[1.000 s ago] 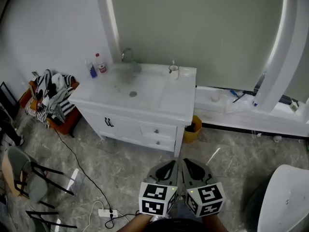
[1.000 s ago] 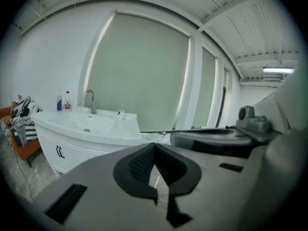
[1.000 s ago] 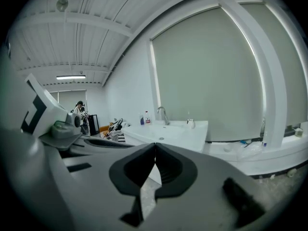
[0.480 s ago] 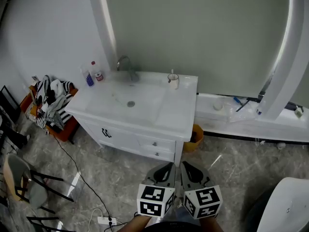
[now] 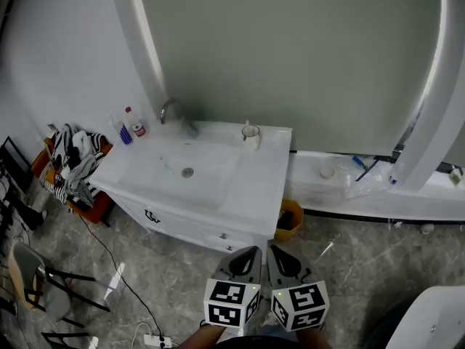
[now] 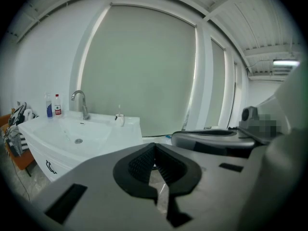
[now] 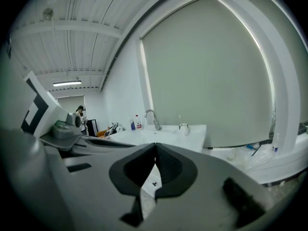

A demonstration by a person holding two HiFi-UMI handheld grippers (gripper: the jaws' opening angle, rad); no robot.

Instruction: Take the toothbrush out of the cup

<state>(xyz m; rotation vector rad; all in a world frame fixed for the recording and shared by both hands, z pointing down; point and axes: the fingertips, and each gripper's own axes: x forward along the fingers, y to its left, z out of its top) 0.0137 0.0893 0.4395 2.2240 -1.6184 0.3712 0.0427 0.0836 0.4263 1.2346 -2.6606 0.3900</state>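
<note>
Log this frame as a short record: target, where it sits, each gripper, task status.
target: toothbrush standing in the cup
place: back of the vanity top, right of the faucet
left gripper: shut, empty, short of the vanity
right gripper: shut, empty, beside the left one
status: toothbrush not yet taken out

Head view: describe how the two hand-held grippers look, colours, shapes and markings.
The left gripper and right gripper are alike: grey shells tapering to a point, with black ribbed pads lining a teardrop hollow. Each carries a white cube with black square markers and a small green light. No cables or sleeves show.
</note>
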